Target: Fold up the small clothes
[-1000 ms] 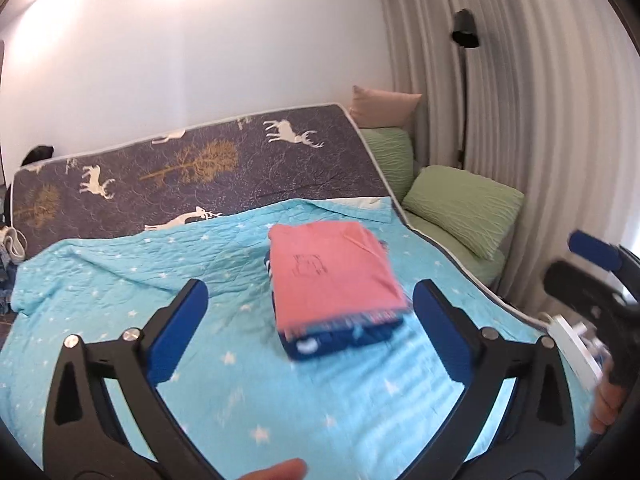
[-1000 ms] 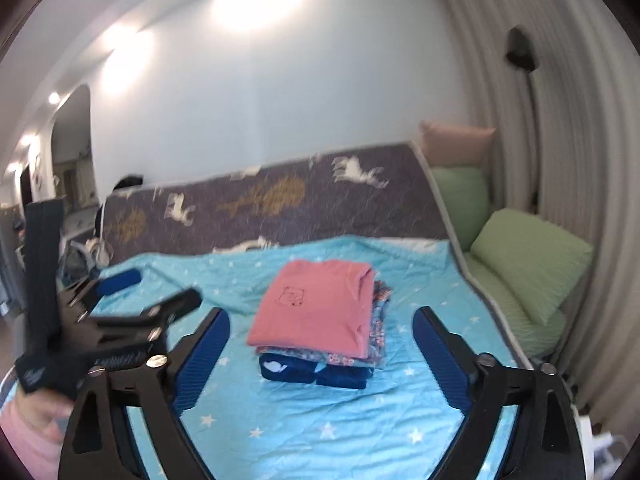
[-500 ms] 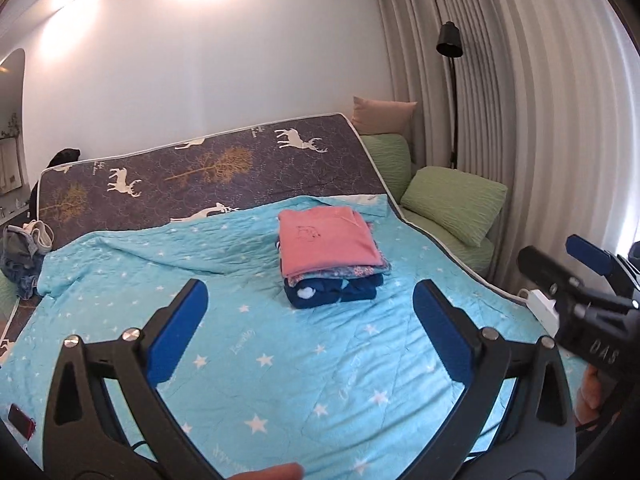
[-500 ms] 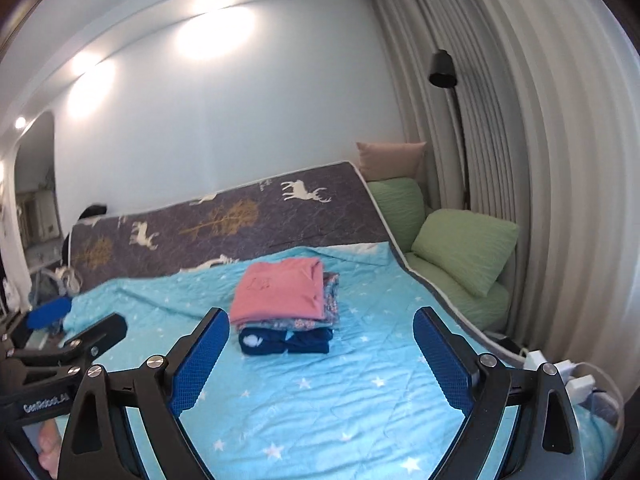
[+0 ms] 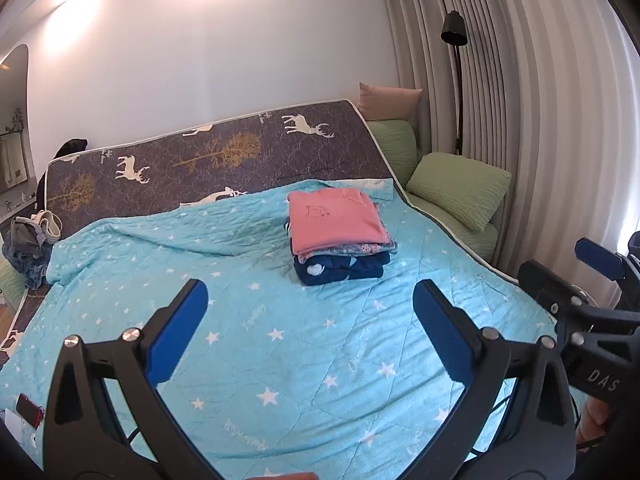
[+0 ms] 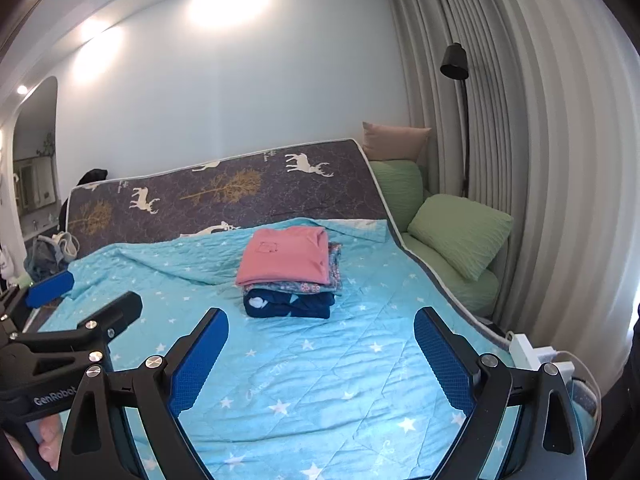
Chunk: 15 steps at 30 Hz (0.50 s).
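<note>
While both tools hang above the turquoise star-print quilt [image 5: 280,344], stock reads: 1 stack of 3 folded garments [image 6: 290,276], pink knit top [image 5: 334,220] over floral piece over navy piece, resting mid-quilt toward the headboard. Left gripper [image 5: 310,304]: fingers spread, empty. Right gripper [image 6: 320,332]: fingers spread, empty.

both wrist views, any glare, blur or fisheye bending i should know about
Left wrist view: ceiling lights blow out glare patches on the white wall, the grey pleated curtain bows strongly, and the folded stack of pink, floral and navy clothes is sharp. Right wrist view: same wall glare, dark corner vignette, curved curtain, stack sharp.
</note>
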Motion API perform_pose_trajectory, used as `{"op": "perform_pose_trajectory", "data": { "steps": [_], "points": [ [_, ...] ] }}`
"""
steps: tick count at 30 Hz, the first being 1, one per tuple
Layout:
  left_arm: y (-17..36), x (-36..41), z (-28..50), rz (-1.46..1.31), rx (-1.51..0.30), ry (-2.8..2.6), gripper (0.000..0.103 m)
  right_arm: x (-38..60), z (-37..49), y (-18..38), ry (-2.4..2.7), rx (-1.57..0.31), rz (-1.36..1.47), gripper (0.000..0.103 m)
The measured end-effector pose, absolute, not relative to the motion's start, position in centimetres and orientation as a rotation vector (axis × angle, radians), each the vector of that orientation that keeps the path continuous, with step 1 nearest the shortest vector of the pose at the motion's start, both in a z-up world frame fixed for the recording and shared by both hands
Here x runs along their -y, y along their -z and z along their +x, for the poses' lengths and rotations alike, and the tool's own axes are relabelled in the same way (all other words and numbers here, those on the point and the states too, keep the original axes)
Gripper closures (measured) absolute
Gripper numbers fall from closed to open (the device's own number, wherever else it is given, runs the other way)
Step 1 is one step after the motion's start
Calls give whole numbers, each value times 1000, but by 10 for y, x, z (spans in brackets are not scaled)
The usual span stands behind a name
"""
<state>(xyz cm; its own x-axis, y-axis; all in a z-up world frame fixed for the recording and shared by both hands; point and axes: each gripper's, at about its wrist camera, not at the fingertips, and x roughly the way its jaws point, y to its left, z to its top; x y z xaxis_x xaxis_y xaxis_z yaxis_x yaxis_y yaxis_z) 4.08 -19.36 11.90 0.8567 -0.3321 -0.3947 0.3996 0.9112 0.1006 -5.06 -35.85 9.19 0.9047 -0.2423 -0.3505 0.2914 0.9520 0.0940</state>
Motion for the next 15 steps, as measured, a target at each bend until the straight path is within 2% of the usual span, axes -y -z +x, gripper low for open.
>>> {"op": "perform_pose_trajectory", "data": {
  "steps": [15],
  "points": [
    [-123,192,26,204,-369,352,1,363,-57,-93,263,-344,169,7]
  ]
}}
